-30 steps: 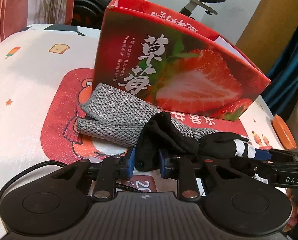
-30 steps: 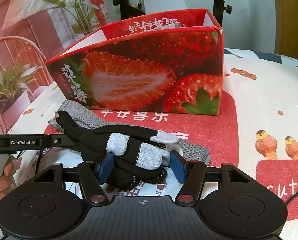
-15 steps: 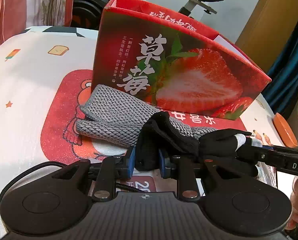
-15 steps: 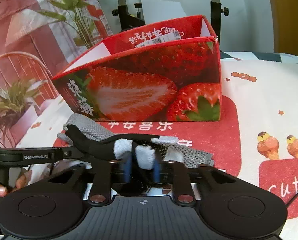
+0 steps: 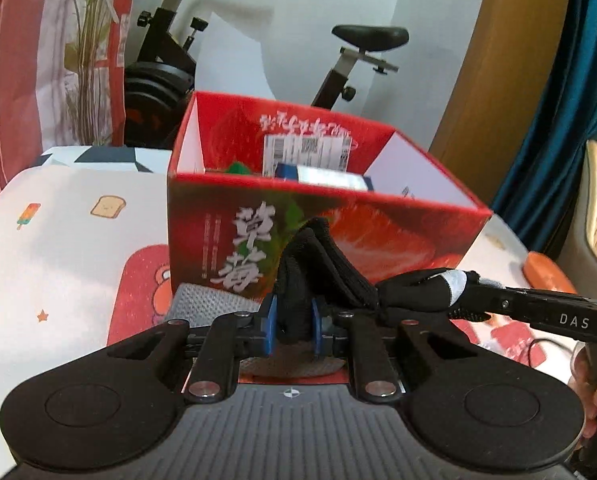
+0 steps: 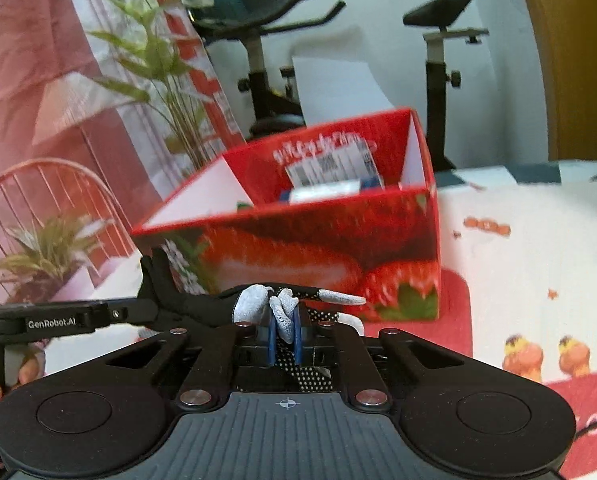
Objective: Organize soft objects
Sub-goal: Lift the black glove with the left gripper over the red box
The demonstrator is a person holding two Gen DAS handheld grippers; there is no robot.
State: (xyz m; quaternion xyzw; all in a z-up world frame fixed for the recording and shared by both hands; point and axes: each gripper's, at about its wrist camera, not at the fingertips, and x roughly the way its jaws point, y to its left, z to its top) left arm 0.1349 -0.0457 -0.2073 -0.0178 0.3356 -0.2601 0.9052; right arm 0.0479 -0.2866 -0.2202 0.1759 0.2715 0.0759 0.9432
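A black glove (image 5: pixel 326 264) with grey fingertips hangs stretched between both grippers, in front of the red strawberry box (image 5: pixel 378 232). My left gripper (image 5: pixel 292 320) has the black cuff end between its blue pads, which press on it while the jaws are still closing. My right gripper (image 6: pixel 284 330) is shut on the grey finger part of the glove (image 6: pixel 254 304); it enters the left wrist view from the right (image 5: pixel 474 286). A grey knitted cloth (image 5: pixel 202 304) lies on the table below, partly hidden by my left gripper.
The open box (image 6: pixel 318 240) holds a blue-and-white package (image 5: pixel 326 176) and something green. It stands on a white cartoon-print tablecloth (image 5: pixel 58 240). An orange object (image 5: pixel 546 272) lies at the table's right edge. An exercise bike (image 6: pixel 266 60) and plants stand behind.
My right gripper has shut on the glove's grey fingers. Both grippers have risen with the glove, lifting it off the grey cloth; the inside of the box now shows.
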